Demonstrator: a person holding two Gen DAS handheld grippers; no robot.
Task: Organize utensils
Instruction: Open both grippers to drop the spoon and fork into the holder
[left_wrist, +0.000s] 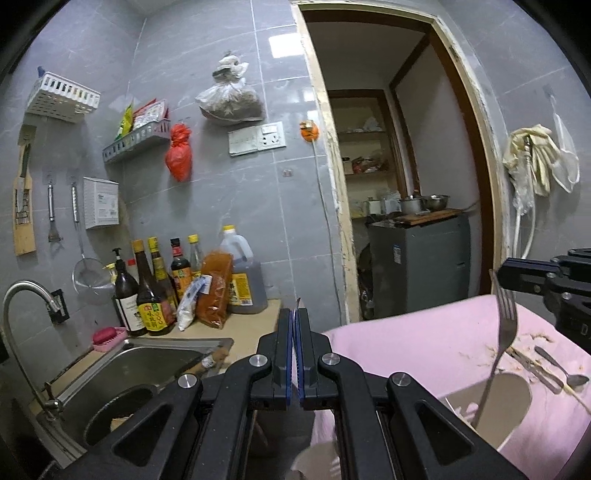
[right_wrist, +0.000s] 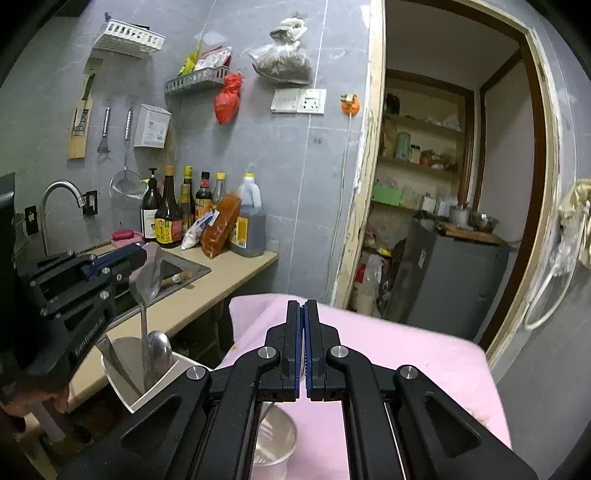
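The right gripper (left_wrist: 517, 278) is clamped tight on a fork (left_wrist: 506, 317) just below its tines, handle hanging to 6 o'clock into the cup (left_wrist: 517, 406), and the left gripper (right_wrist: 138, 260), equally tight, holds a flat utensil (right_wrist: 149, 275) upright, stem in the holder (right_wrist: 162, 384).

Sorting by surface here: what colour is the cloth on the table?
Pink cloth, stained near one edge; it shows best in the right wrist view.

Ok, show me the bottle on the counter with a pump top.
The dark bottle at the row's left end, nearest the faucet; it alone has a pump, the others wear plain caps.
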